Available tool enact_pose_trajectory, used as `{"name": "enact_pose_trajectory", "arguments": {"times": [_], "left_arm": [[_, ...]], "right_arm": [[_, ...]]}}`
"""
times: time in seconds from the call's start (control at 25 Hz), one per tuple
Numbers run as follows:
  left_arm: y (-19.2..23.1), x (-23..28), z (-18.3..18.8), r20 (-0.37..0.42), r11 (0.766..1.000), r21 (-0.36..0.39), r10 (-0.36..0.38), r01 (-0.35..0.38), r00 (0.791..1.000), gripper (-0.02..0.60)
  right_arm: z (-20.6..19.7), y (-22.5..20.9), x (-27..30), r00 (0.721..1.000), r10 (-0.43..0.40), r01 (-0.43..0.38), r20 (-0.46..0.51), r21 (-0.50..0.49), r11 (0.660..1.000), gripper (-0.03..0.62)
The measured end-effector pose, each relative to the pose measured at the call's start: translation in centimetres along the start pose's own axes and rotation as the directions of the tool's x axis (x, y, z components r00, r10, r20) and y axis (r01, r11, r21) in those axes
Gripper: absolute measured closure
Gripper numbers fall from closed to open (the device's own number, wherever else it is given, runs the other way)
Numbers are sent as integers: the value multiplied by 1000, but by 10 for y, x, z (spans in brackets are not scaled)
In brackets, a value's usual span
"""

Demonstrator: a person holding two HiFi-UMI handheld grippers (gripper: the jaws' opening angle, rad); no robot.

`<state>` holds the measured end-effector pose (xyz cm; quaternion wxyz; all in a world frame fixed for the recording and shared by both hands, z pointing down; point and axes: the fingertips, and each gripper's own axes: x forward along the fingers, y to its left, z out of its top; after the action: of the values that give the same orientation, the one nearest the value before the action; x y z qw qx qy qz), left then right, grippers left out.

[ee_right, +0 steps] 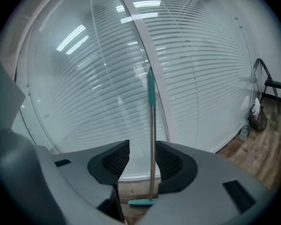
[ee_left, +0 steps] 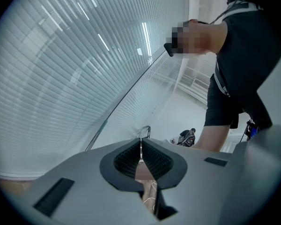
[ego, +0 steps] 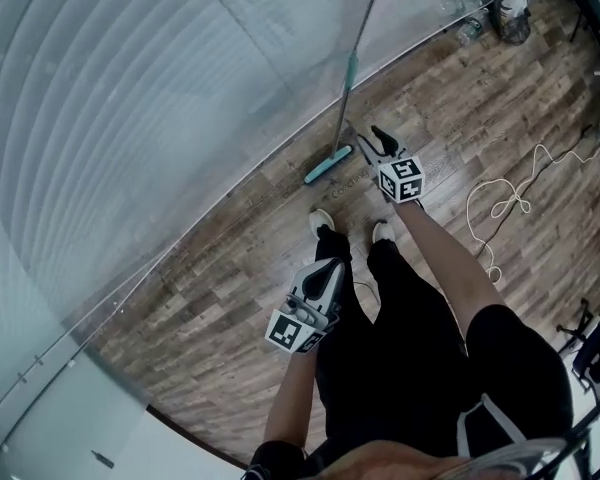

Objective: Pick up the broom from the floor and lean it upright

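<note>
The broom (ego: 344,93) stands upright with its thin metal handle leaning on the glass wall with blinds, and its teal head (ego: 328,165) rests on the wood floor at the wall's foot. In the right gripper view the broom handle (ee_right: 152,139) rises just beyond my right gripper (ee_right: 144,158), close to the right-hand jaw. The jaws stand wide open and the pads do not press on it. From the head view the right gripper (ego: 372,140) hovers just right of the broom. My left gripper (ego: 330,268) is lower, near the feet, shut with nothing in it (ee_left: 140,150).
A white cable (ego: 500,203) loops over the floor to the right. A dark bag (ego: 510,18) and a bottle (ego: 467,30) stand by the far wall. A black stand (ego: 590,353) is at the right edge. The person's shoes (ego: 322,220) are just behind the broom head.
</note>
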<state>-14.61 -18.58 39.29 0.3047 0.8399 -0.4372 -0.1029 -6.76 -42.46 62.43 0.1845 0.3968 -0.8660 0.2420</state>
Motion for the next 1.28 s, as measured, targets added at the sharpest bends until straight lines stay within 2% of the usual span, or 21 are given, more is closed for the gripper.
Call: {"name": "enact_pose_trajectory", "arguments": {"times": [0.12, 0.24, 0.36, 0.44, 0.48, 0.56, 0.68, 0.76, 0.84, 0.92, 1.08, 1.28], "left_arm": [[-34, 2, 28, -7, 999, 34, -3, 3, 1000, 554], [-65, -1, 58, -10, 998, 67, 3, -3, 1000, 554], [-85, -2, 76, -11, 994, 100, 37, -36, 999, 554], [-104, -5, 82, -2, 993, 111, 49, -48, 999, 554], [-114, -8, 86, 14, 993, 108, 46, -48, 999, 554], [-130, -14, 95, 53, 993, 98, 59, -64, 997, 553], [-145, -26, 107, 83, 986, 113, 115, -124, 990, 552], [-158, -23, 132, 138, 973, 167, 134, -156, 981, 553], [-173, -19, 157, 206, 955, 223, 149, -194, 967, 552], [-187, -18, 169, 248, 940, 251, 169, -232, 954, 552], [-215, -11, 192, 307, 921, 300, 155, -250, 939, 554], [-229, 4, 202, 324, 903, 363, 111, -232, 939, 554]], "right_arm": [[23, 40, -88, 998, 61, -59, 34, -35, 998, 430], [82, 78, -174, 988, 101, -96, 113, -43, 994, 443], [138, 115, -233, 967, 176, -157, 182, -113, 981, 460], [159, 139, -266, 949, 243, -212, 203, -164, 963, 528], [167, 151, -280, 938, 279, -243, 205, -185, 952, 539], [181, 176, -304, 917, 341, -301, 207, -201, 932, 558], [209, 213, -337, 879, 405, -358, 253, -211, 910, 570], [234, 230, -355, 852, 434, -378, 291, -229, 897, 574], [253, 240, -371, 838, 451, -383, 306, -257, 887, 574], [266, 245, -390, 825, 463, -391, 324, -264, 882, 574], [287, 264, -425, 770, 524, -430, 364, -310, 848, 574], [293, 266, -428, 761, 533, -396, 371, -385, 834, 576]]}}
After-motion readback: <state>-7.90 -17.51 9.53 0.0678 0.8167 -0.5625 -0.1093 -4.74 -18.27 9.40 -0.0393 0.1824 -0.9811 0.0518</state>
